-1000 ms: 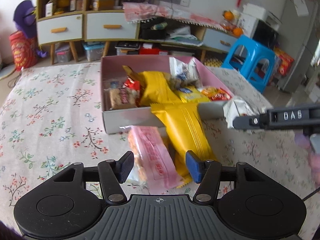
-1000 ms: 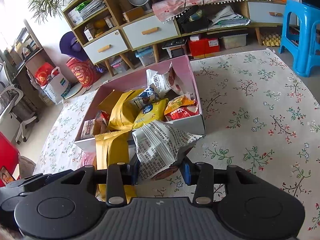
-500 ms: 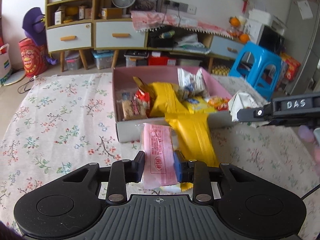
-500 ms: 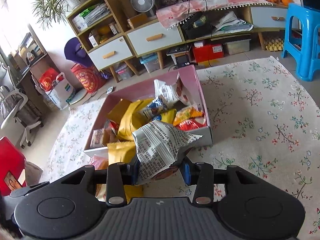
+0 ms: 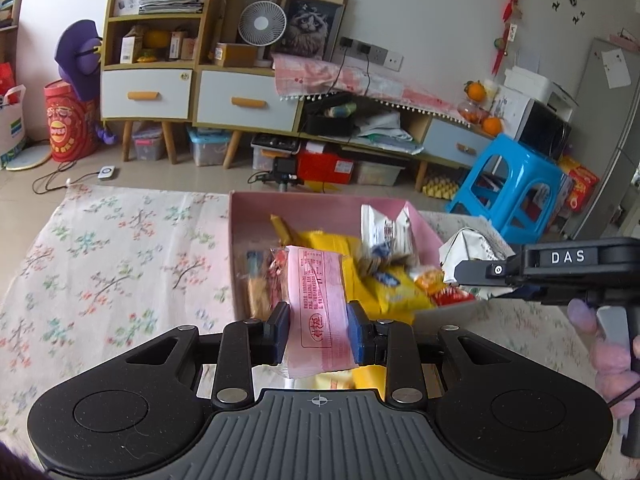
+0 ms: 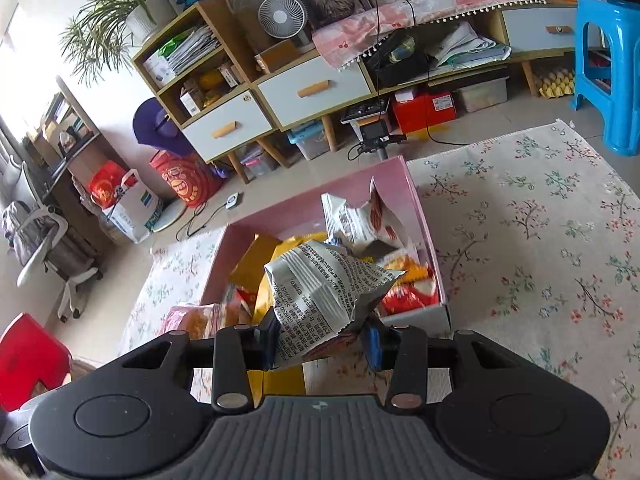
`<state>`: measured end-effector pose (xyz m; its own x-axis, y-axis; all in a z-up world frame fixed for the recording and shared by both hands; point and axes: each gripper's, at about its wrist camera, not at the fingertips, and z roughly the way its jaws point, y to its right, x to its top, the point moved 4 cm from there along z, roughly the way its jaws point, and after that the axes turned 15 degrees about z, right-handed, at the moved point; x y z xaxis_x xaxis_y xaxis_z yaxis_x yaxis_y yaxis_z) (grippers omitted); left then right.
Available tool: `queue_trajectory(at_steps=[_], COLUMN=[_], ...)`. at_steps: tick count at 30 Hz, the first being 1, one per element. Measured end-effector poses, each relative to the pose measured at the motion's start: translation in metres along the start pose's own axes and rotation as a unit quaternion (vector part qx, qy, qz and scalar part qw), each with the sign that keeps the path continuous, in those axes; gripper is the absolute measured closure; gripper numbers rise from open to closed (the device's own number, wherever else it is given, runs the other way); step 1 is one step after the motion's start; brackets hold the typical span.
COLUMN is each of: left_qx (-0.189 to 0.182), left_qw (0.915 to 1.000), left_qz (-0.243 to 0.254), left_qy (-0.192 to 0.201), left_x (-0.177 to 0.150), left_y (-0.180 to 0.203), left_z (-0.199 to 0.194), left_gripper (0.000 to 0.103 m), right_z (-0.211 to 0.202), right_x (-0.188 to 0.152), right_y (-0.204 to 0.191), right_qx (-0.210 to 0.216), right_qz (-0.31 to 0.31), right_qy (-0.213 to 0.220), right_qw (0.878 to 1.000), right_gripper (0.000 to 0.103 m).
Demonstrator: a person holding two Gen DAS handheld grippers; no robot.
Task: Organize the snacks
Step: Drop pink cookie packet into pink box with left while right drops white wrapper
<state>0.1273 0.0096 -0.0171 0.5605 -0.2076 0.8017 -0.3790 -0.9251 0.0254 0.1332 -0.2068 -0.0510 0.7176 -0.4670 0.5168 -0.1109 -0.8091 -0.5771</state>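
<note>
Left hand-held gripper (image 5: 318, 336) clamps a pink packet (image 5: 320, 304). Right hand-held gripper (image 6: 322, 340) grips a silver bag (image 6: 320, 288) near the pink box (image 6: 424, 216).

My left gripper (image 5: 318, 338) body is covering the bottom end of the pink packet (image 5: 318, 308) and most of the yellow pack (image 5: 366, 380) under it. In the right wrist view, the silver bag (image 6: 324, 292) is hiding much of the pink box (image 6: 416, 200) contents; print on it is too small to read. Snacks in the box are blurring together, so I'm not separating them. My right gripper (image 5: 516, 274) is running off the left view's edge, its fingertips hidden behind the bag.
</note>
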Motion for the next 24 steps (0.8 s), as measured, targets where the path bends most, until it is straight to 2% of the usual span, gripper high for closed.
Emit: queue_trajectory(at_steps=[6, 13, 15, 18, 20, 23, 24], left_qx=[-0.005, 0.003, 0.010, 0.016, 0.027, 0.032, 0.030], left_qw=[0.9999, 0.9999, 0.9999, 0.9993, 0.9991, 0.9993, 0.9993], left_qz=[-0.008, 0.011, 0.010, 0.011, 0.012, 0.009, 0.008], left_qy=[-0.004, 0.006, 0.010, 0.032, 0.031, 0.020, 0.022], left_x=[0.019, 0.038, 0.041, 0.045, 0.046, 0.045, 0.045], left_y=[0.000, 0.006, 0.005, 0.003, 0.003, 0.001, 0.000], left_z=[0.034, 0.071, 0.080, 0.091, 0.100, 0.105, 0.103], left_gripper=[0.075, 0.075, 0.075, 0.075, 0.074, 0.067, 0.058], right_z=[0.011, 0.021, 0.023, 0.024, 0.026, 0.026, 0.025], right_x=[0.014, 0.020, 0.022, 0.024, 0.024, 0.021, 0.020], right_y=[0.002, 0.017, 0.020, 0.023, 0.022, 0.020, 0.018], right_qx=[0.004, 0.003, 0.009, 0.007, 0.004, 0.002, 0.001], right_qz=[-0.003, -0.002, 0.003, 0.011, 0.005, -0.001, -0.006], right_qy=[0.009, 0.014, 0.014, 0.015, 0.013, 0.006, 0.005], right_qw=[1.000, 1.000, 1.000, 1.000, 1.000, 1.000, 1.000], right_gripper=[0.071, 0.069, 0.066, 0.054, 0.051, 0.047, 0.046])
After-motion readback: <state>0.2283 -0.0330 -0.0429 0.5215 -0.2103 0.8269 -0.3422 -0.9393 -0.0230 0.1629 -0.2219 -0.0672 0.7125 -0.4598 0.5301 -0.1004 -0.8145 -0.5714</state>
